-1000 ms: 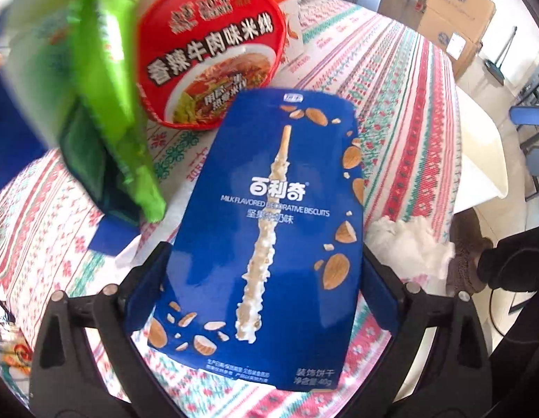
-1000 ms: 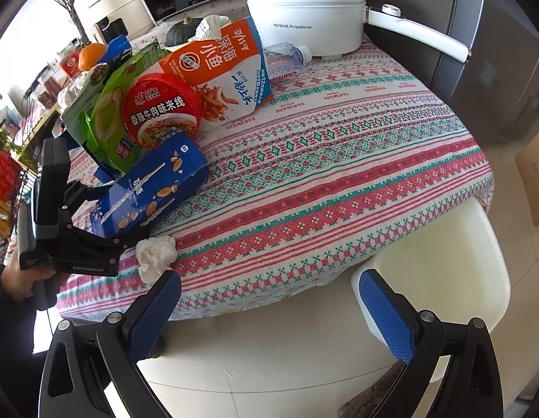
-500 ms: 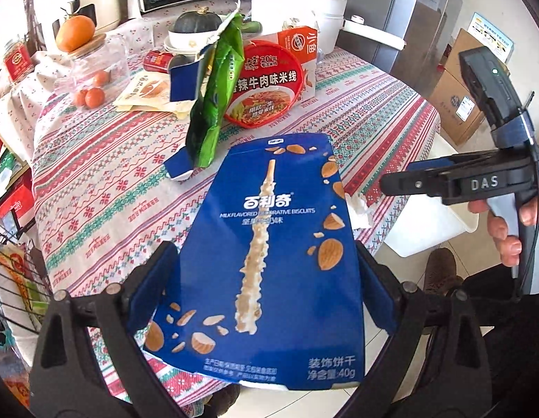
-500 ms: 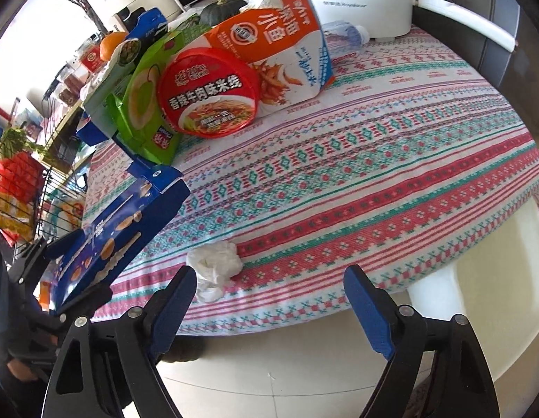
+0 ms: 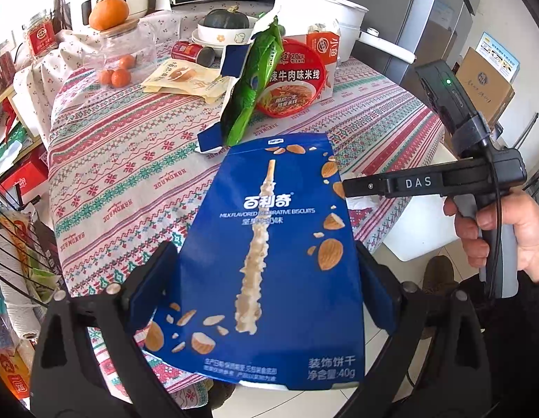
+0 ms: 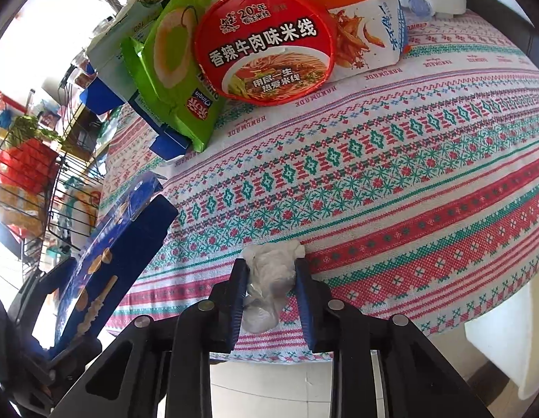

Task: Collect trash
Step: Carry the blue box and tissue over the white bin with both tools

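Two claws were busy: the right claw (image 6: 271,299) was closing on the crumpled tissue (image 6: 269,278) at the table's (image 6: 408,174) near edge, where a loose pinch could drop it. The left claw (image 5: 266,278) clamped the blue biscuit box (image 5: 276,244), lifted higher than a second earlier.

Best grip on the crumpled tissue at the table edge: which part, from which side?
Take the tissue across its thick middle, from above over the table's near edge. It is a soft, crumpled wad lying partly past that edge, so a pinch on both flanks compresses it. The right gripper already straddles it there, its jaws closing.
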{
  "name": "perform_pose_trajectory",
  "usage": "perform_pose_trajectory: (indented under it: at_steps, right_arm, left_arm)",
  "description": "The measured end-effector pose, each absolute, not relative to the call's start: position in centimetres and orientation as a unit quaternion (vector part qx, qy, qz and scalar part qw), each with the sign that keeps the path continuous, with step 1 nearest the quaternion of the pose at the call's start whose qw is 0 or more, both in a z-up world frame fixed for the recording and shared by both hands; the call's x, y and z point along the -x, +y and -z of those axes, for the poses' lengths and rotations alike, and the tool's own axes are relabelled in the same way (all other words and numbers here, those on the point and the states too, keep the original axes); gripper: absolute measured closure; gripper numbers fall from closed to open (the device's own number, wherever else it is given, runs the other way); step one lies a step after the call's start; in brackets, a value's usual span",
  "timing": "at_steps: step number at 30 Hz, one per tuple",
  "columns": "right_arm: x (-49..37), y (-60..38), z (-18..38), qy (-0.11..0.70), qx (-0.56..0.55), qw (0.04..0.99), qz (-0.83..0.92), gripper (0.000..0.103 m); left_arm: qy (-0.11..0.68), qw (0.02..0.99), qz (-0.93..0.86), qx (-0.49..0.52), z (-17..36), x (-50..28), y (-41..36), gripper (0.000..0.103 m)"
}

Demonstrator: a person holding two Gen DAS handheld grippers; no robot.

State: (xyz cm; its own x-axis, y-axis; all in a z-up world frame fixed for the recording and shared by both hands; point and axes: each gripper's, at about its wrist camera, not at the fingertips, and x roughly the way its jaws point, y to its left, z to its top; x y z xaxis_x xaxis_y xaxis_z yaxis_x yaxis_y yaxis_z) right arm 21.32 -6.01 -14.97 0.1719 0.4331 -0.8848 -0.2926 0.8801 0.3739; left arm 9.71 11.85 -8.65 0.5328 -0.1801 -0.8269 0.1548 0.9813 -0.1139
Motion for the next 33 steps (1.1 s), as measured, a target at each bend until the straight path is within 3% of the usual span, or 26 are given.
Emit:
perform_pose_trajectory:
  at_steps: [2, 14, 33]
  right_arm:
    - [-21.1, -6.2, 14.5, 0.594, -0.064, 0.767, -0.235, 0.084]
    - [-20.2, -14.3, 9.8, 0.560, -0.103, 0.801, -0.188, 0.085]
    - [-16.6, -33.9, 7.0, 0.531, -0.170, 0.828, -0.058, 0.085]
  left_arm:
    - [0.473, 0.875, 0.098, 0.019, 8.6, -9.6, 11.8, 0.007]
    - [0.452, 0.880, 0.147, -0.002, 7.2, -9.9, 6.8, 0.007]
    - [0.450, 0.843, 0.286, -0.070, 7.0, -12.2, -9.0, 0.006]
